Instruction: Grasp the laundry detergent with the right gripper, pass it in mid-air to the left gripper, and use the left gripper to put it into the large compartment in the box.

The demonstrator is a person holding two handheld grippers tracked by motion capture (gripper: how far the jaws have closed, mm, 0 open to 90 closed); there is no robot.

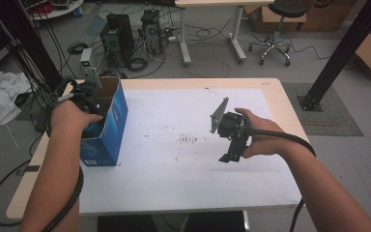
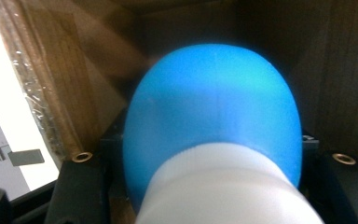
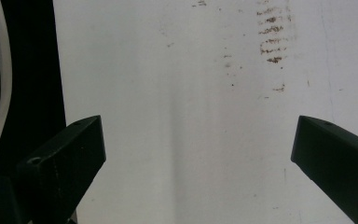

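Your left gripper (image 1: 91, 99) reaches into the open top of the blue carton (image 1: 111, 126) at the table's left edge, its jaws clamped on a blue rounded object with a white base (image 2: 214, 126), possibly a bulb, held inside the brown cardboard walls. If you are lowering it, go straight down the middle of the carton, keep the rounded end off the walls, and let go only once it rests on something firm. Your right gripper (image 1: 232, 155) hangs over the bare white table top (image 1: 183, 179) with its jaws spread wide and nothing between them; it could steady the carton. The carton's floor is hidden behind the object, the left gripper's pads are masked by it, and close-range blur hides its surface detail
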